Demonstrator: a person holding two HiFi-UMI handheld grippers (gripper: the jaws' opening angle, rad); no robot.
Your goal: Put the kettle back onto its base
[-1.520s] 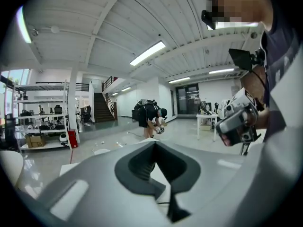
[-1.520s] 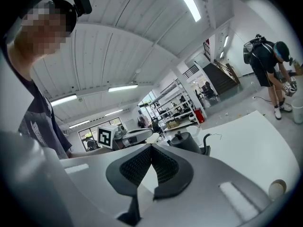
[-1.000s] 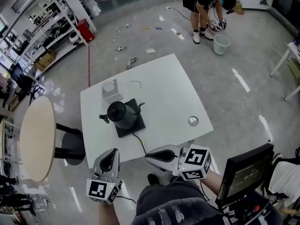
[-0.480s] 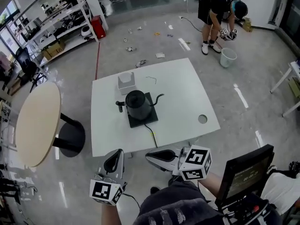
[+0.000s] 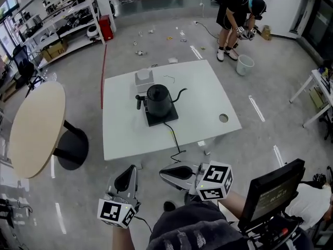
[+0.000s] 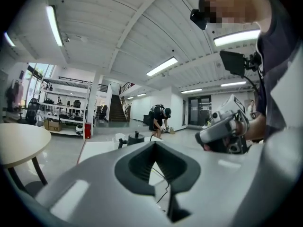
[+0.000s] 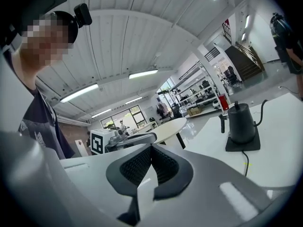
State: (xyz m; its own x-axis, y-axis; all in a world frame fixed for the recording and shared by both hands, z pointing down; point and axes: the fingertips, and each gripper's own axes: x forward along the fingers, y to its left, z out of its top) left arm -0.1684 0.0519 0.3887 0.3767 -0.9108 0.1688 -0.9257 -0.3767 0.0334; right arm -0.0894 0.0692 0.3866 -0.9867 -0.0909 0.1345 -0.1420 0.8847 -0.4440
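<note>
A black gooseneck kettle (image 5: 158,99) stands upright on its flat black base (image 5: 162,117) near the middle of the white square table (image 5: 203,95). The right gripper view shows the kettle (image 7: 241,122) on the base (image 7: 243,144) well ahead; in the left gripper view the kettle (image 6: 136,137) is small and far. My left gripper (image 5: 131,169) and right gripper (image 5: 162,172) are both shut and empty. They hang close to the person's body, short of the table's near edge, apart from the kettle.
A white box (image 5: 144,77) sits behind the kettle, and the base's cord (image 5: 174,138) runs over the near edge. A round grey disc (image 5: 223,118) lies at the table's right. A round beige table (image 5: 36,126) stands left; a bending person (image 5: 237,9) and a bucket (image 5: 243,64) are beyond.
Both grippers have drawn back from the table's near edge, so floor now shows between them and the table. The kettle stays on its base.
</note>
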